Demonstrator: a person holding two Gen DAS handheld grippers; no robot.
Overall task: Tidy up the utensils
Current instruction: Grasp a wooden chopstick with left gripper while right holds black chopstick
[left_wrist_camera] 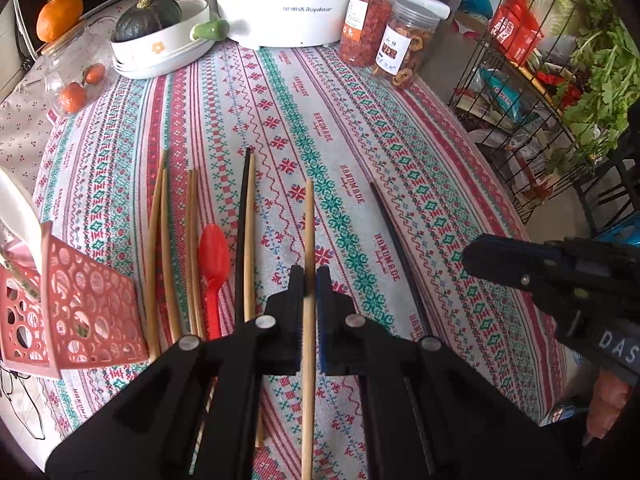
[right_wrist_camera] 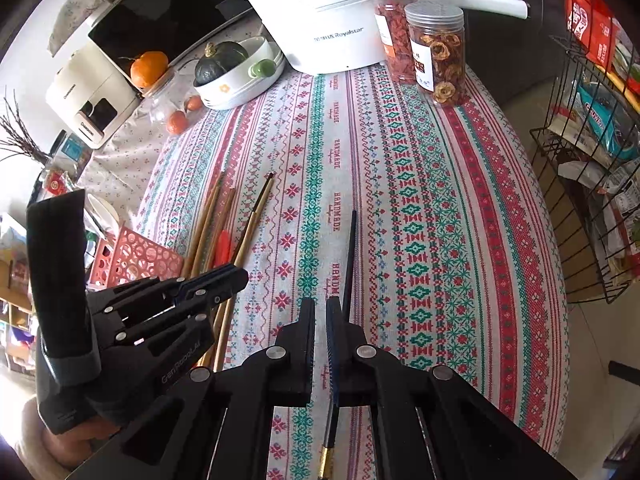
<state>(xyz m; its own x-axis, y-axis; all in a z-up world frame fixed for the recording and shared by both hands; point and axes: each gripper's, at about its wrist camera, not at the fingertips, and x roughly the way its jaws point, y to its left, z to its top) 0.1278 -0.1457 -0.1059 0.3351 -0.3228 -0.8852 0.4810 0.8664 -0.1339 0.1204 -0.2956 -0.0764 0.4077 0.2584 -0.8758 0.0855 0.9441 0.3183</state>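
My left gripper point(left_wrist_camera: 310, 276) is shut on a pale wooden chopstick point(left_wrist_camera: 309, 220), which runs straight between its pads and points away over the striped tablecloth. To its left several wooden chopsticks point(left_wrist_camera: 160, 240), a black and wood pair point(left_wrist_camera: 245, 216) and a red plastic spoon point(left_wrist_camera: 214, 252) lie side by side next to a pink perforated basket point(left_wrist_camera: 88, 300). A single black chopstick point(right_wrist_camera: 351, 256) lies on the cloth, passing under my right gripper point(right_wrist_camera: 320, 308). That gripper is shut with nothing between its pads and hovers right of the left gripper point(right_wrist_camera: 236, 276).
At the back of the table stand a white Royalstar cooker point(left_wrist_camera: 280, 4), two jars of dried fruit point(left_wrist_camera: 408, 48) and a white dish holding a green squash point(left_wrist_camera: 160, 48). A black wire rack point(left_wrist_camera: 520, 120) of groceries stands beyond the table's right edge.
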